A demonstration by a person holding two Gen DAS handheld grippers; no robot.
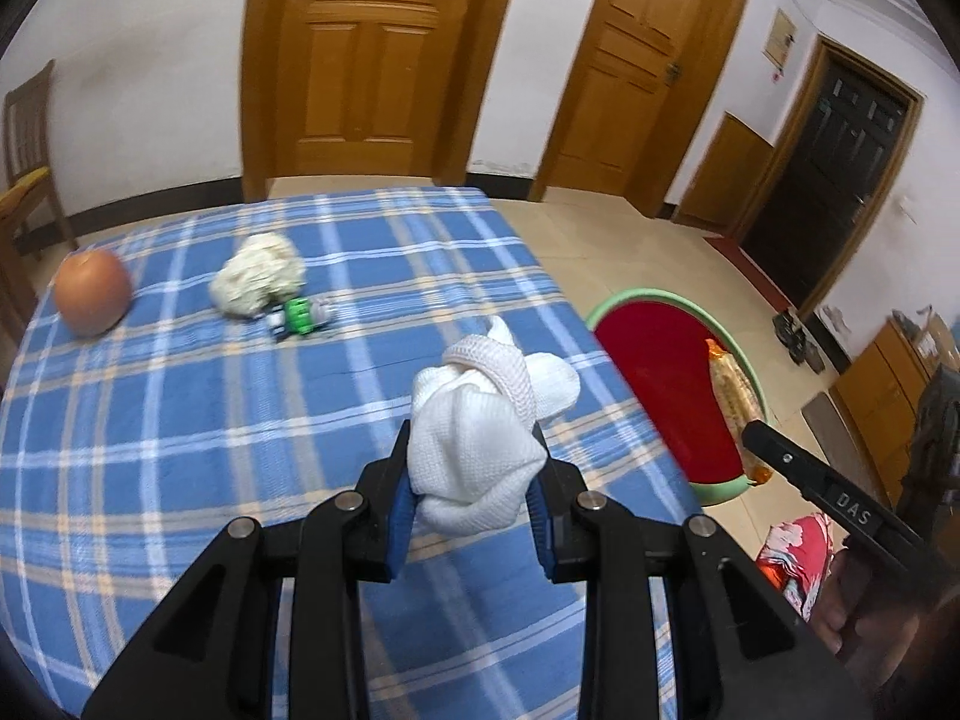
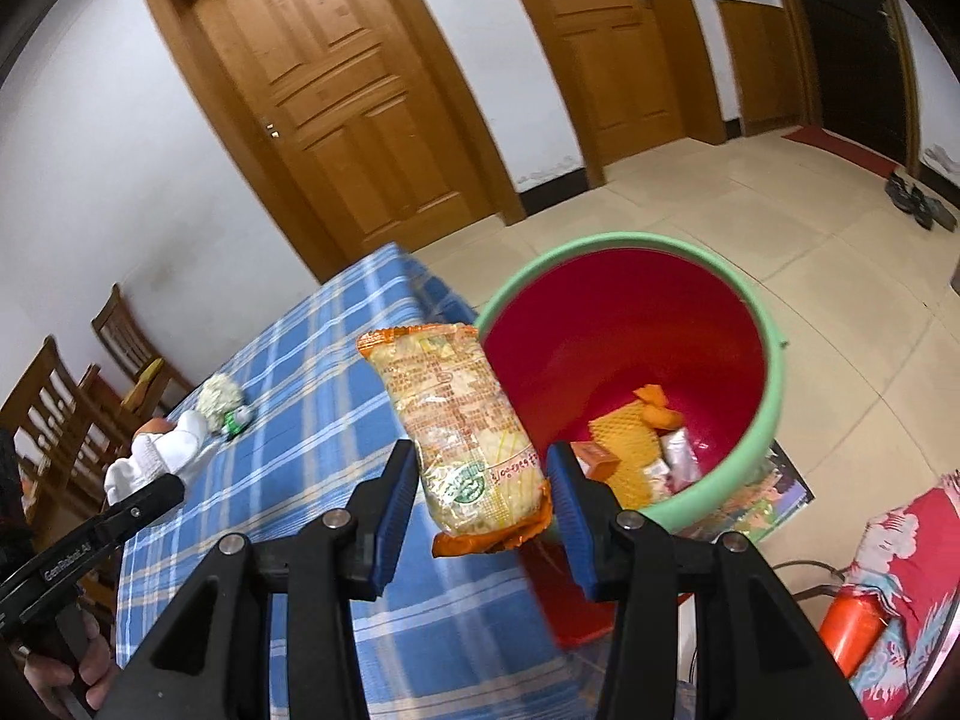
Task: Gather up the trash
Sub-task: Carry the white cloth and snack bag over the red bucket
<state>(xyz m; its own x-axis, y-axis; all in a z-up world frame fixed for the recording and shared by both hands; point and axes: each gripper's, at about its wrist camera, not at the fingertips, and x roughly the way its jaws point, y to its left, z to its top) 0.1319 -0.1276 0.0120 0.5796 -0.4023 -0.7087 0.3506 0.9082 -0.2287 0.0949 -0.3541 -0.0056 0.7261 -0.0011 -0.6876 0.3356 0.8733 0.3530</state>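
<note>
Both wrist views look steeply down from close above the worktop's (image 1: 180,420) right edge; the right one faces the bucket (image 2: 630,252). Both share worktop, bucket and doors (image 1: 366,54).

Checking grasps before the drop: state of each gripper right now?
Left gripper: closed on the white cloth.
Right gripper: closed on the snack packet, near the bucket.

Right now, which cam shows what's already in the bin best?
Right wrist. It looks down into the bin, so the orange wrappers and packets on its bottom show. The left wrist sees only the bin's rim and red inner wall, nothing of the bottom.
</note>
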